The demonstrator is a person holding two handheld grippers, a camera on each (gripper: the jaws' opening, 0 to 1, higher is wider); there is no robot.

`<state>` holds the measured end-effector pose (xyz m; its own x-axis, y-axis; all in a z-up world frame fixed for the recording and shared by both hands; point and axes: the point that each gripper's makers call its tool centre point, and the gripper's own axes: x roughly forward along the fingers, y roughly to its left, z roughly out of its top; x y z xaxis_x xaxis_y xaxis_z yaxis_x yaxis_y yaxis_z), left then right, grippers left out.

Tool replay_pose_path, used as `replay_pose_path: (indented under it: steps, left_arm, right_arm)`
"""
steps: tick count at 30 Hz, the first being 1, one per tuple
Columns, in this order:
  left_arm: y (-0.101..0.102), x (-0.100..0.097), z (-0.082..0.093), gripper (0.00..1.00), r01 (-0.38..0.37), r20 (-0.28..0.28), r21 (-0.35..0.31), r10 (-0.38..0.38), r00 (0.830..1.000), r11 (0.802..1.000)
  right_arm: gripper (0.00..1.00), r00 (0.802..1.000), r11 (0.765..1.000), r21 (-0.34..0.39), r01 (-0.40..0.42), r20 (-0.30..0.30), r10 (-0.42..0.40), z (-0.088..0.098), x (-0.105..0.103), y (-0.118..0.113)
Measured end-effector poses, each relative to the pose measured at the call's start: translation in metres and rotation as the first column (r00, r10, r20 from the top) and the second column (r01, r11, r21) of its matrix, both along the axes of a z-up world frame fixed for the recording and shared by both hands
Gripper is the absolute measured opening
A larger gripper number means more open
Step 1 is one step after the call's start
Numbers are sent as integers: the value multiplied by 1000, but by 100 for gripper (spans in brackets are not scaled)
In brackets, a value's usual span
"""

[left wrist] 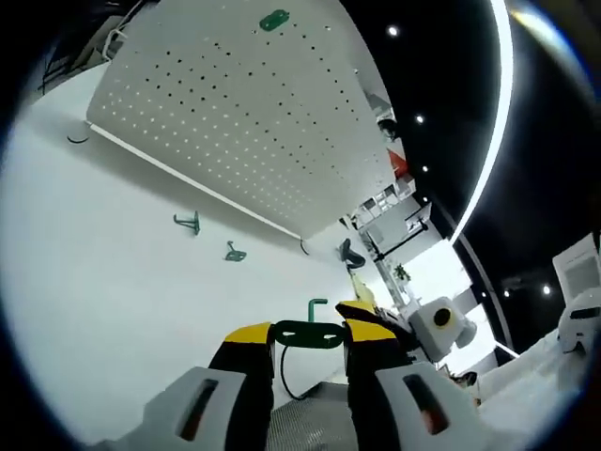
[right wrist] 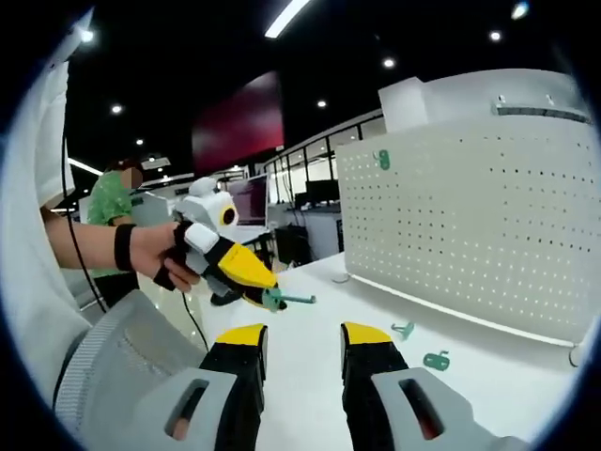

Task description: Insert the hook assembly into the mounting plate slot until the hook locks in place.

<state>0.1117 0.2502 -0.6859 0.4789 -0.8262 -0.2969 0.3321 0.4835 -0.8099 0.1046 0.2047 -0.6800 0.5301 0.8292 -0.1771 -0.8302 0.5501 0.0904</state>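
Observation:
My left gripper (left wrist: pixel 308 338) is shut on a green hook (left wrist: pixel 310 332), held crosswise between its yellow-tipped jaws above the white table (left wrist: pixel 103 282). The white pegboard (left wrist: pixel 244 113) stands beyond it, with one green hook (left wrist: pixel 273 20) mounted near its top. In the right gripper view a hand (right wrist: pixel 155 254) holds the left gripper (right wrist: pixel 268 296), and the green hook (right wrist: pixel 289 300) sticks out of its jaws toward the pegboard (right wrist: pixel 470 216). My right gripper (right wrist: pixel 302 343) is open with nothing between its jaws, low over the table and a short way behind the left one.
Two loose green hooks (left wrist: pixel 188 222) (left wrist: pixel 235 252) lie on the table in front of the pegboard, also seen as hooks (right wrist: pixel 404 329) (right wrist: pixel 436 360). A mounted hook (right wrist: pixel 382 159) sits high on the board. A person in a green shirt (right wrist: pixel 111 197) stands far behind.

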Motion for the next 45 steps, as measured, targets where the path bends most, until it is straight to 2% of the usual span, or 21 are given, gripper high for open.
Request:
replay_pose_path:
  steps: [12,14,18,23,26,29,34,37,39,41,45]
  left_arm:
    - [-15,-14,-1,29,121,-39,-29,-122,992,992]
    - [-18,-20,-2,29,158,-61,-39,-160,985,987]
    - [-22,-25,-2,29,181,-56,-43,-183,981,983]
    - [-25,-30,0,29,220,-76,-76,-226,971,973]
    - [-26,-31,1,29,226,-81,-91,-233,969,970]
    - [-23,-27,4,29,194,-87,-126,-206,975,973]
    - [-24,-25,5,29,180,-107,-158,-198,974,971]
    - [-23,-22,9,29,155,-134,-217,-186,973,964]
    - [-21,-20,10,29,157,-115,-230,-187,976,961]
    - [-22,-21,11,29,155,-127,-241,-189,974,958]
    - [-22,-22,12,30,159,-119,-272,-197,973,949]
  right_arm:
    - [25,996,995,-68,-73,55,77,-2,-5,6]
    - [24,993,993,-80,-91,71,96,-2,-6,8]
    - [16,982,985,-100,-140,118,151,1,-12,13]
    - [15,974,980,-105,-170,131,184,0,-17,17]
    - [12,968,975,-123,-185,151,203,1,-19,18]
    - [8,964,972,-143,-188,162,211,0,-20,17]
    - [6,957,968,-166,-187,190,218,2,-20,17]
    - [4,950,964,-176,-199,208,234,4,-24,19]
    - [2,944,960,-189,-205,222,245,6,-26,20]
    - [1,937,954,-213,-212,232,260,7,-29,22]
    - [1,944,957,-197,-211,213,252,9,-28,21]
